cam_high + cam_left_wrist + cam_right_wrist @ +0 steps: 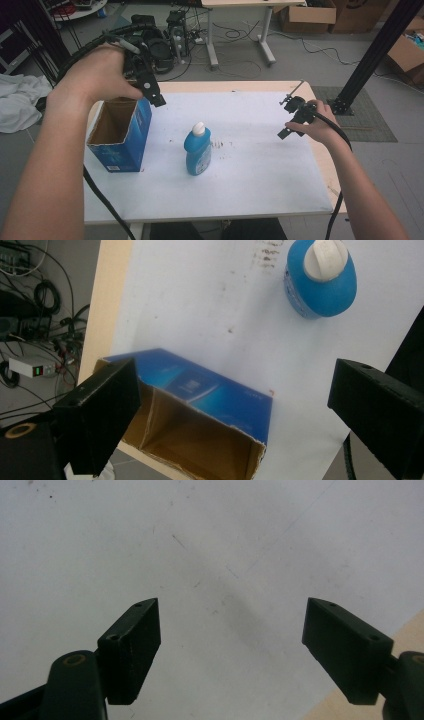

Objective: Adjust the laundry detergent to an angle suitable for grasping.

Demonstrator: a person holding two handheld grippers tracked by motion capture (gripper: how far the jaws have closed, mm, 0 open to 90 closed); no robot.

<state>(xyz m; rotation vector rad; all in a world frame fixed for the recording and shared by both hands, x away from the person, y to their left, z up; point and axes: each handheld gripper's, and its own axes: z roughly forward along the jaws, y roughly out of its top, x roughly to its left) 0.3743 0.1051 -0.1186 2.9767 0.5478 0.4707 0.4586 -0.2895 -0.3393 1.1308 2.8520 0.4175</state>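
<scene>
An open-topped blue cardboard box (pixel 122 135) stands at the table's left edge, and its brown inside looks empty. A blue bottle with a white cap (pixel 197 150) stands upright mid-table, right of the box. A hand holds my left gripper (pixel 152 92) in the air above the box's far right corner. Its jaws stand wide open with nothing between them. In the left gripper view, the left gripper (pixel 235 385) looks down on the box (pixel 200 405), with the bottle (pixel 320 280) beyond. My right gripper (pixel 287 120) hovers low over the white table top (pixel 225 540) at the right, open and empty.
The table's wooden rim (pixel 325 165) runs along the right side. On the floor behind are a black device with cables (pixel 160 45), a second table (pixel 240 30) and cardboard boxes (pixel 307 17). A black post (pixel 375 55) rises at the right, and white cloth (pixel 20 100) lies at the left.
</scene>
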